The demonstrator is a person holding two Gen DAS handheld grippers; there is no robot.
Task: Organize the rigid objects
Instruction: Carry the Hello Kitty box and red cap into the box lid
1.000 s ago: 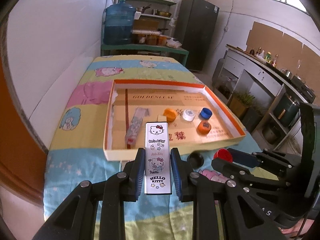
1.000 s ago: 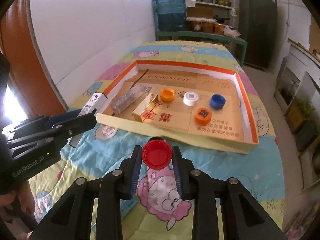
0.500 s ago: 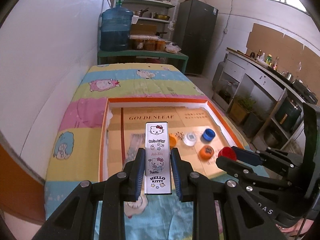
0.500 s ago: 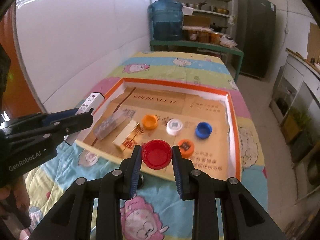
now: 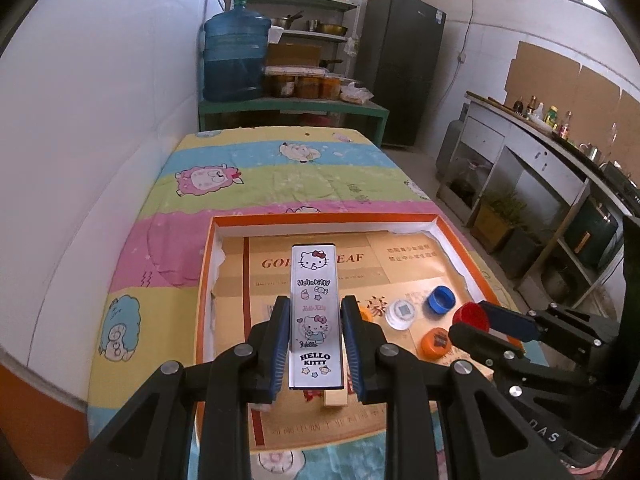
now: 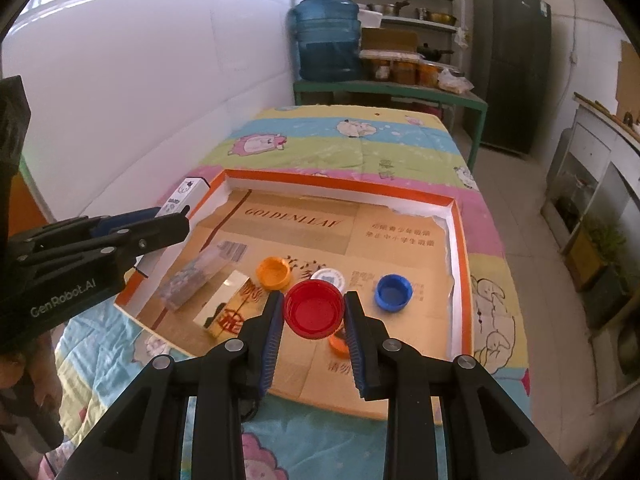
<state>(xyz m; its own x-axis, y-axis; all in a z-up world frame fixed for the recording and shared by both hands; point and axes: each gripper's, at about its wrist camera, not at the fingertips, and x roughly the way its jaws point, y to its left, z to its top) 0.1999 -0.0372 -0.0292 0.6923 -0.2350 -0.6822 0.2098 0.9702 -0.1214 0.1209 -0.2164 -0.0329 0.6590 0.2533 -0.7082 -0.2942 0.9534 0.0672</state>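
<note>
My left gripper [image 5: 315,320] is shut on a white Hello Kitty box [image 5: 315,312] and holds it above the left part of the orange-rimmed cardboard tray [image 5: 320,218]. My right gripper [image 6: 314,312] is shut on a red bottle cap [image 6: 314,312] above the tray's [image 6: 340,186] near middle. In the tray lie an orange cap [image 6: 273,273], a white cap [image 6: 330,278], a blue cap [image 6: 394,292], a second orange cap [image 6: 338,346] partly hidden under my fingers, a clear plastic case [image 6: 192,280] and a gold box [image 6: 228,310].
The tray sits on a table with a cartoon sheep cloth [image 5: 280,168]. A white wall [image 5: 100,120] runs along the left. A green bench [image 5: 292,108] with a blue water jug [image 5: 236,60] stands behind the table. Cabinets [image 5: 540,160] line the right.
Both grippers moved forward over the tray with their loads. The box and the red cap went from above the cloth to above the tray floor.
</note>
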